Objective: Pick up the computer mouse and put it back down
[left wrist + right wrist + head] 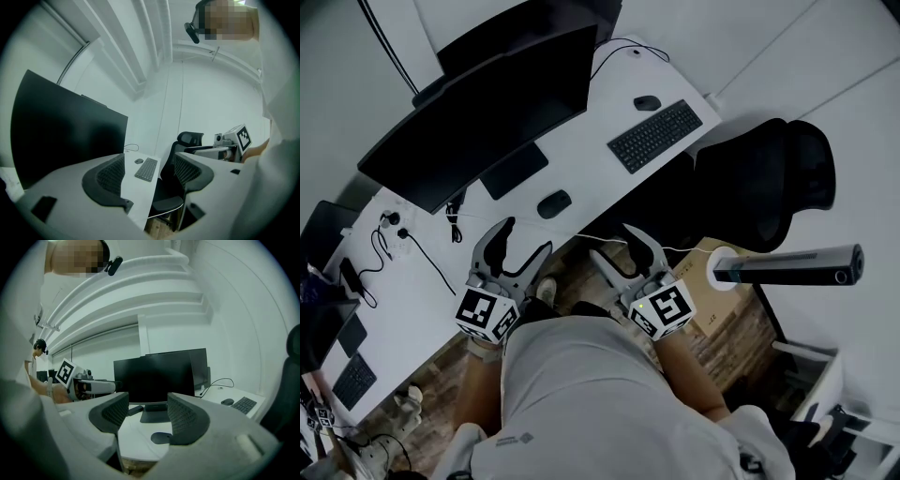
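You hold your left gripper (528, 239) and your right gripper (614, 242) side by side, close in front of your torso, both pointing forward and tilted slightly toward each other. Each gripper's fingers (110, 176) stand apart, with nothing clasped between them.

Head view overhead; both gripper views low, sharing desk (591, 173).

I am finding open tabletop (598, 173) between the mouse (553, 203) and the keyboard (654, 135); the monitor (478, 112) is standing behind, its base (514, 172) sitting near the mouse.
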Motion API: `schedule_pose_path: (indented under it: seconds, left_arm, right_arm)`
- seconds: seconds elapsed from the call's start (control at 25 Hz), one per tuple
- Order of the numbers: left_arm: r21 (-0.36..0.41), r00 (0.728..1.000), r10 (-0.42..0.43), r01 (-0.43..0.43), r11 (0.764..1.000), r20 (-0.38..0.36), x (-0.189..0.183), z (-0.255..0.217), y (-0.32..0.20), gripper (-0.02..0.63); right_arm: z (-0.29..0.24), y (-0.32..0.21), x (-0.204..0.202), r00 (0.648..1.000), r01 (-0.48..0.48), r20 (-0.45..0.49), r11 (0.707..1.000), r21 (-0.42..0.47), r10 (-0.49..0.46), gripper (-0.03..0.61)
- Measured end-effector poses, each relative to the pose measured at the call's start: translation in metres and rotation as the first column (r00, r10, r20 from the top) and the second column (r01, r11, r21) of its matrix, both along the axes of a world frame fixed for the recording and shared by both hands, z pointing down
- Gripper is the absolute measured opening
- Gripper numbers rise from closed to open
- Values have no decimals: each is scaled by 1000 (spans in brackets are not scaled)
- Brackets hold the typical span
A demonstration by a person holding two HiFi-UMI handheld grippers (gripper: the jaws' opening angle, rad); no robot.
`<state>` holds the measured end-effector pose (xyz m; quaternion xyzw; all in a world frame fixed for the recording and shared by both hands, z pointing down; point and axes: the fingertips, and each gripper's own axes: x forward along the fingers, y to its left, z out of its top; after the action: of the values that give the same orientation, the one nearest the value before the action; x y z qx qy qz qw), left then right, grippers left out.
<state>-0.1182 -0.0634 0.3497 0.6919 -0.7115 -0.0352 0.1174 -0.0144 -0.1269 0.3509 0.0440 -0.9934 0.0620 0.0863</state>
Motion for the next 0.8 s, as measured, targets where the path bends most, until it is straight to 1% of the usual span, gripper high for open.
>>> schedule_pose_path:
  seconds: [0.36,0.64,0.8]
  left_arm:
    - [0,1000,4,-4,1000,-5,2,7,4,321]
    - [0,1000,8,-8,1000,-2,2,6,4,319]
    - [-13,1000,8,-8,1000,1,2,8,4,320]
  right_arm:
    - [2,2,1,1000,-7,-18,1000,13,8,258]
    - [1,3,2,1000,-19,-13,1000,4,19,258]
    - [1,4,4,1000,-25,-17,1000,2,25,258]
